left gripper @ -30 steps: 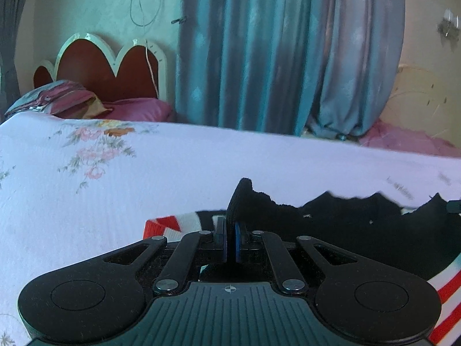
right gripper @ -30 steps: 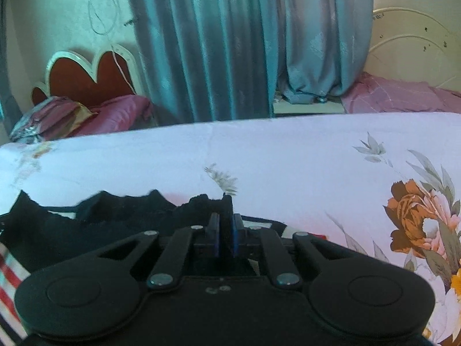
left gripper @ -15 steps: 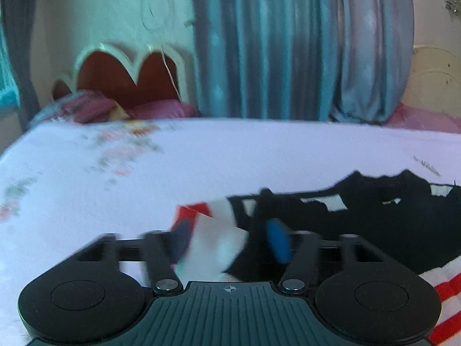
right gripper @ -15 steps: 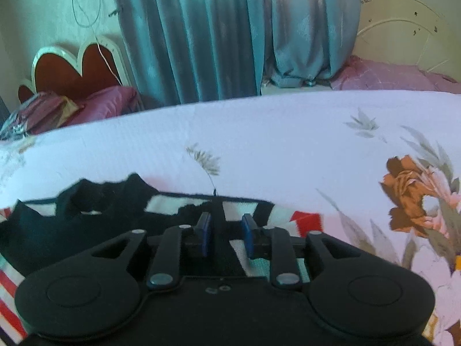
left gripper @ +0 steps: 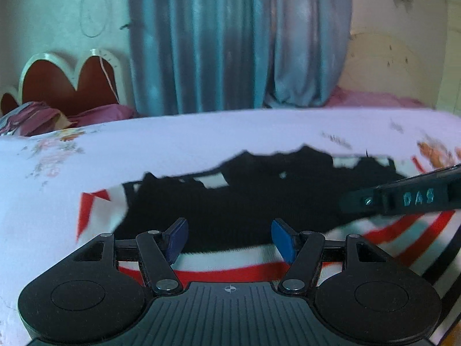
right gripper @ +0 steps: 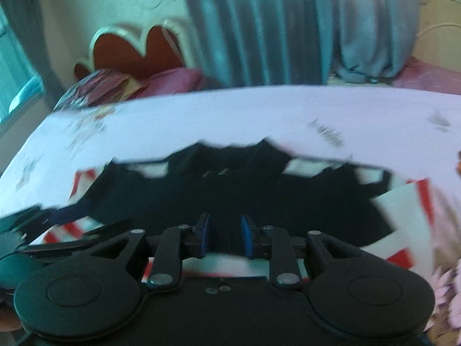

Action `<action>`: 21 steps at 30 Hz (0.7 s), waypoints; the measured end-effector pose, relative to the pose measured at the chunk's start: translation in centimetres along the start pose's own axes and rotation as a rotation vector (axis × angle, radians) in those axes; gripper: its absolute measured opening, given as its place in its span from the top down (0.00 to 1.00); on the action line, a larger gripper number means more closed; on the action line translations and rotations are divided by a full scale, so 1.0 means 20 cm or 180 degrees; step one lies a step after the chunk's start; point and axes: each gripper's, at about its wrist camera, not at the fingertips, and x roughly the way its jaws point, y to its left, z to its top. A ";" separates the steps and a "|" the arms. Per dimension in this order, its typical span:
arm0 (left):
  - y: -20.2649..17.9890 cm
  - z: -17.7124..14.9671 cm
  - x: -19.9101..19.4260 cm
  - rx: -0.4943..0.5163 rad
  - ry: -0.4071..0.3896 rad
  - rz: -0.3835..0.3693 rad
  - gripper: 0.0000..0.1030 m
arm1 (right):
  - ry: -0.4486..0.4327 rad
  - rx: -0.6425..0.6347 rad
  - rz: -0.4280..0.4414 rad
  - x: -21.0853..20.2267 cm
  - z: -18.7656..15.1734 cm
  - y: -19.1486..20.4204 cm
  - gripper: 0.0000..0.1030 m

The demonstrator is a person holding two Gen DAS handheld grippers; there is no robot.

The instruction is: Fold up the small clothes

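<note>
Left wrist view looks low across a floral bedsheet (left gripper: 201, 144), where a small garment (left gripper: 245, 201), black over red-and-white stripes, lies spread flat. The left gripper (left gripper: 229, 240) hovers just above its near edge, blue pads wide apart, nothing between them. At the right edge of this view the right gripper (left gripper: 403, 199) shows from the side, lettered "DAS". Right wrist view is blurred; the garment (right gripper: 245, 190) lies spread beneath that gripper (right gripper: 224, 236), whose jaws stand parted and empty. Beyond the bed hang blue curtains (left gripper: 230, 43), with a scalloped red headboard (left gripper: 69, 86) to the left.
</note>
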 end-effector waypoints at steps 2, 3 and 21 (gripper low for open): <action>0.02 -0.04 0.03 0.0020 0.0118 0.0120 0.38 | 0.0047 -0.0081 -0.0077 0.01 -0.04 0.01 0.76; 0.05 -0.06 0.04 -0.0027 0.0147 0.0143 0.38 | 0.0049 -0.0107 -0.0151 0.01 -0.05 0.01 0.76; 0.15 -0.12 -0.13 -0.0113 0.0346 0.0571 0.38 | -0.0093 0.0252 -0.0620 -0.26 -0.22 -0.36 0.66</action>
